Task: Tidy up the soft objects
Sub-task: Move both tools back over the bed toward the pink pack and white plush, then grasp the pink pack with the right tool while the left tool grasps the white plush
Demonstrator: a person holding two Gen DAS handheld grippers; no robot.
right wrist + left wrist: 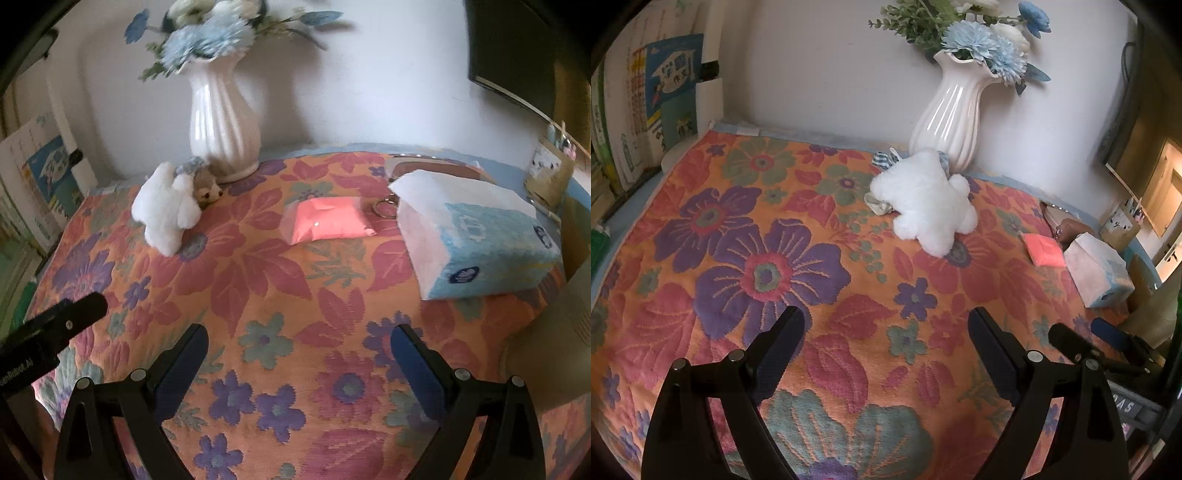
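A woven floral cloth [280, 295] with a raised, matt, textured weave covers the counter. On it, a fluffy white plush toy [166, 210] lies beside a glossy, ribbed white ceramic vase [221, 125] holding fabric-look blue flowers [979, 44]. A pink packet [325, 218] sits in clear, shiny plastic film, near a metal key ring [384, 208] and a soft, smooth plastic-wrapped tissue pack [476, 243]. Each hand-held gripper [886, 332] [299, 350] shows matt black plastic with bright metal pins.
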